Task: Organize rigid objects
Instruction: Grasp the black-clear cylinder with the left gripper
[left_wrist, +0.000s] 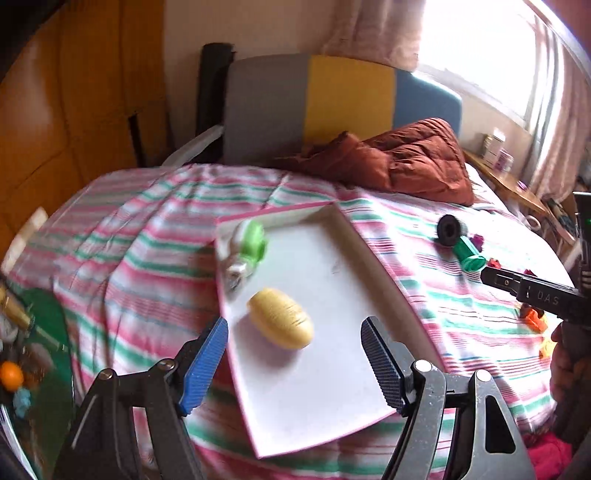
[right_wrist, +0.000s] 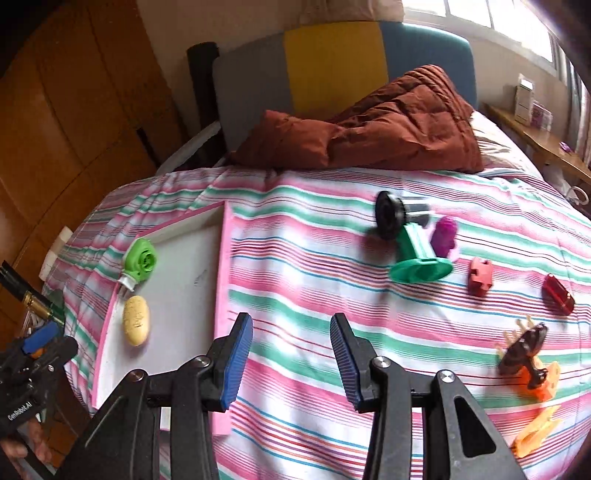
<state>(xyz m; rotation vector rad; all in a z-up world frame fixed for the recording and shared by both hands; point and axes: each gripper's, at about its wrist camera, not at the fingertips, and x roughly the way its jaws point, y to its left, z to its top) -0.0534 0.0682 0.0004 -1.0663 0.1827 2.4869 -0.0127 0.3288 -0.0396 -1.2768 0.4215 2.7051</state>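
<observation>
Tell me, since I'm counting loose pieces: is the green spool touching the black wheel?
Touching. The right wrist view shows the green spool lying with its narrow end against the black wheel, no gap between them.

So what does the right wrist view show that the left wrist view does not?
Only the right wrist view shows the purple toy clearly, plus the dark red block and the brown piece. Only the left wrist view shows the orange ball off the bed's left edge. Both show the white tray holding the yellow oval and light green part, and the green spool on the striped sheet.
</observation>
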